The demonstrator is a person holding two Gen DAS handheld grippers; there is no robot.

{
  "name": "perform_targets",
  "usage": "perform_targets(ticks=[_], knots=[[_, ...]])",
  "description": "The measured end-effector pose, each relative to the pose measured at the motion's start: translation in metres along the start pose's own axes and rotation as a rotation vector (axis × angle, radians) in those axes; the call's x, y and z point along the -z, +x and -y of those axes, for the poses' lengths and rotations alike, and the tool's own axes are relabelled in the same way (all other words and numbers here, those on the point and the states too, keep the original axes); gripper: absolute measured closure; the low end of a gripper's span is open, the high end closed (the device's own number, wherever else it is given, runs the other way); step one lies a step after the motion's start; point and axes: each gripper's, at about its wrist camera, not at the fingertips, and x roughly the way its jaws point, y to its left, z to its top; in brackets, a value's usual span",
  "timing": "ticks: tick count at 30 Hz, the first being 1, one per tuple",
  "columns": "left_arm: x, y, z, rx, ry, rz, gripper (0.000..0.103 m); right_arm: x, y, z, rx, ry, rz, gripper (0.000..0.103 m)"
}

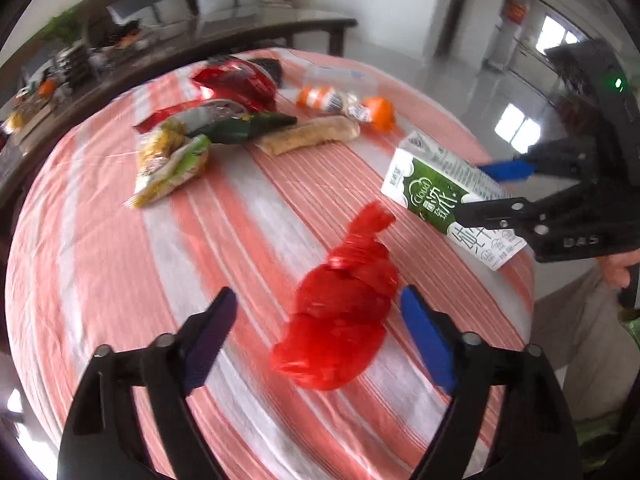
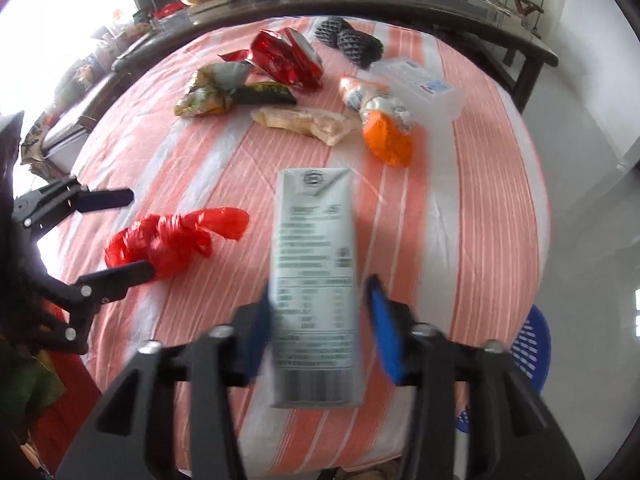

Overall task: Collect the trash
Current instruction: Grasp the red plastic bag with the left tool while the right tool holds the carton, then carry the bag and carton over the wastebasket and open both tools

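Observation:
A red plastic bag (image 1: 340, 312) lies tied and crumpled on the pink-striped tablecloth (image 1: 120, 260). My left gripper (image 1: 320, 336) stands open around it, the bag close to the right blue pad (image 1: 428, 340) and well clear of the left one. From the right wrist view the bag (image 2: 168, 240) sits between the left gripper's fingers (image 2: 116, 198). A green-and-white milk carton (image 2: 316, 280) lies between the pads of my right gripper (image 2: 320, 320); the left pad touches it, while a narrow gap shows at the right pad. The carton (image 1: 440, 192) sits near the table's right edge.
Further back lie a red foil bag (image 1: 236, 80), a yellow-green snack packet (image 1: 172, 164), a wrapped roll (image 1: 308, 136), orange-capped wrappers (image 1: 348, 104), a clear plastic box (image 2: 420, 84) and black mesh (image 2: 348, 40). A dark wooden table (image 2: 400, 0) stands behind, a blue stool (image 2: 528, 352) at right.

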Motion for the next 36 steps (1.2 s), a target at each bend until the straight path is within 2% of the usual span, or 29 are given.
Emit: perform_targets(ticks=[2, 5, 6, 8, 9, 10, 11, 14, 20, 25, 31, 36], knots=[[-0.003, 0.007, 0.003, 0.0, 0.037, -0.024, 0.018, -0.002, -0.001, 0.0, -0.005, 0.0, -0.003, 0.04], [-0.003, 0.014, 0.009, -0.018, 0.093, -0.039, 0.018, -0.007, -0.003, -0.001, 0.006, -0.007, -0.007, 0.04], [-0.003, 0.015, 0.012, -0.026, 0.108, -0.042, 0.02, -0.009, -0.004, -0.003, 0.009, -0.016, -0.008, 0.04], [-0.001, 0.017, 0.016, -0.034, 0.117, -0.058, 0.037, -0.011, -0.004, -0.006, 0.01, -0.042, -0.017, 0.042], [0.0, 0.018, 0.016, -0.031, 0.111, -0.068, 0.054, -0.011, -0.004, -0.009, 0.016, -0.067, -0.021, 0.053], [0.0, 0.017, 0.016, -0.03, 0.099, -0.07, 0.057, -0.011, -0.004, -0.01, 0.024, -0.08, -0.018, 0.06], [0.001, 0.016, 0.016, -0.037, 0.086, -0.066, 0.058, -0.011, -0.006, -0.011, 0.027, -0.085, -0.009, 0.065], [-0.001, 0.005, 0.019, -0.041, 0.045, -0.036, 0.06, -0.009, -0.017, -0.003, 0.004, -0.058, 0.04, 0.066], [-0.021, -0.021, 0.049, 0.023, -0.025, 0.034, 0.06, 0.004, -0.051, 0.035, -0.042, 0.02, 0.151, 0.066], [-0.046, -0.017, 0.104, 0.101, -0.045, 0.065, 0.06, 0.033, -0.065, 0.092, -0.01, 0.073, 0.185, 0.066], [-0.08, 0.016, 0.186, 0.228, -0.044, 0.04, 0.059, 0.075, -0.065, 0.188, 0.029, 0.287, 0.188, 0.065], [-0.102, 0.05, 0.246, 0.261, -0.026, 0.014, 0.059, 0.099, -0.062, 0.246, 0.08, 0.382, 0.194, 0.065]])
